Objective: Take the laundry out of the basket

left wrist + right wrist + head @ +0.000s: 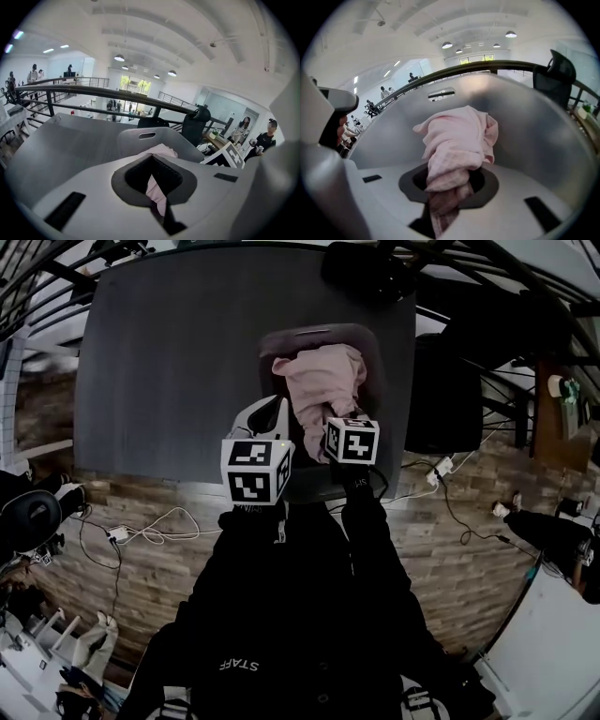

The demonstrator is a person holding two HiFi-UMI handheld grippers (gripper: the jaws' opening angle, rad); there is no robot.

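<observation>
A pink cloth (pixel 319 381) lies heaped in a grey laundry basket (pixel 319 332) on the dark table (pixel 169 362). Both grippers reach into the basket from its near side. My left gripper (pixel 279 411) is at the cloth's left edge. In the left gripper view its jaws (pixel 155 190) are closed with a strip of the pink cloth (pixel 164 151) pinched between them, and the basket wall (pixel 140 139) rises behind. My right gripper (pixel 332 426) is at the cloth's near end. In the right gripper view its jaws (pixel 445 201) squeeze a bunched fold of the cloth (pixel 459 136).
Dark chairs stand beyond the table (pixel 370 273) and at its right (pixel 445 395). White cables (pixel 150 531) trail over the brick-patterned floor by the table's near edge. A dark railing (pixel 93 89) runs behind the table, with people far off.
</observation>
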